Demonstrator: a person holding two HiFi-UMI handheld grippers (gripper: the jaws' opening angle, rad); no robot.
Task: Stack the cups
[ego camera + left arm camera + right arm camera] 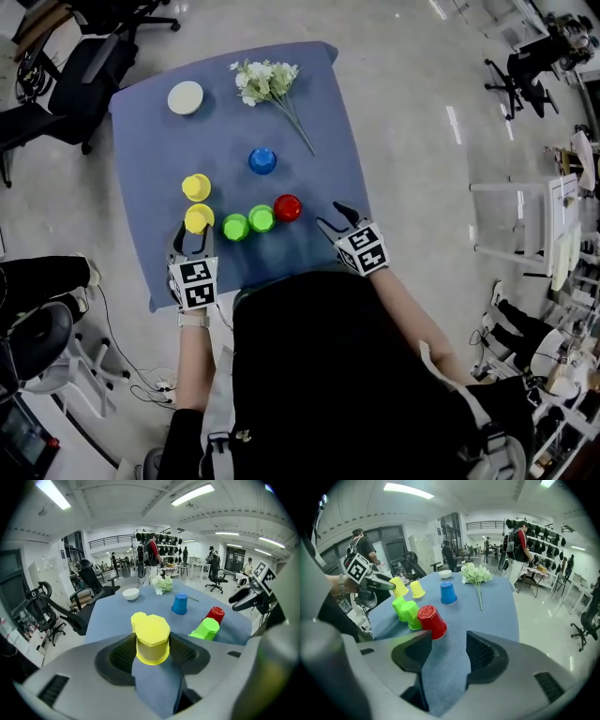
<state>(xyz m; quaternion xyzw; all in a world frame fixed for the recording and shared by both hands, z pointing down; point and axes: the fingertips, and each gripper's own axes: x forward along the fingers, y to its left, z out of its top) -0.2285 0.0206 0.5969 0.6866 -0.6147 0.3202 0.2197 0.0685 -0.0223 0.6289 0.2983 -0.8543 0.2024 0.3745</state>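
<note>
Head view: the left tongs (pixel 193 234) grip the near yellow cup (pixel 199 218), left of centre on the table (pixel 319 103); the second yellow cup (pixel 196 187) stands just above it.

Left gripper view: the held cup (pixel 152 637) is upright, its twin (pixel 138 619) just behind, upper left.

Right gripper view: the right tongs (pixel 447 660) gape empty.

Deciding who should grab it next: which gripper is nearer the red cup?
Right. The right gripper sits just beside the red cup; the left gripper is beyond both green cups, clamping a yellow cup.

Mostly hidden: far yellow cup (pixel 138 619), behind near yellow cup (pixel 152 639); table (pixel 141 122) near edge, behind torso (pixel 319 356).
</note>
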